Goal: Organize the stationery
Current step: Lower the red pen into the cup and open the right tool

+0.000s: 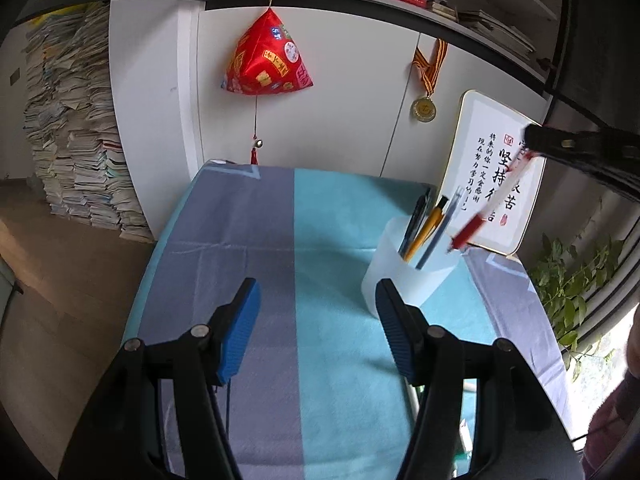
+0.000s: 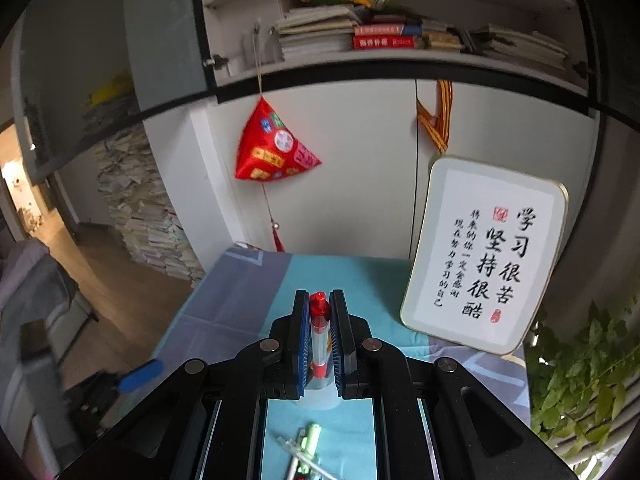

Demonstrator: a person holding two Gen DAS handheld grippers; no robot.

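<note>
Your right gripper (image 2: 319, 334) clamped the red pen (image 2: 319, 330) above the cup (image 1: 404, 268); left gripper (image 1: 316, 328) hung open, empty. Next, I judge: lower it tip-first in.

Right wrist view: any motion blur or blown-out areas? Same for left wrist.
Right wrist view: the red pen in the right gripper is sharp, but the left gripper's blue pad at the lower left is smeared, and the doorway at the far left is overexposed. Left wrist view: the red pen is streaked with motion blur, the window at the lower right is blown out, and the pen cup is crisp.
</note>
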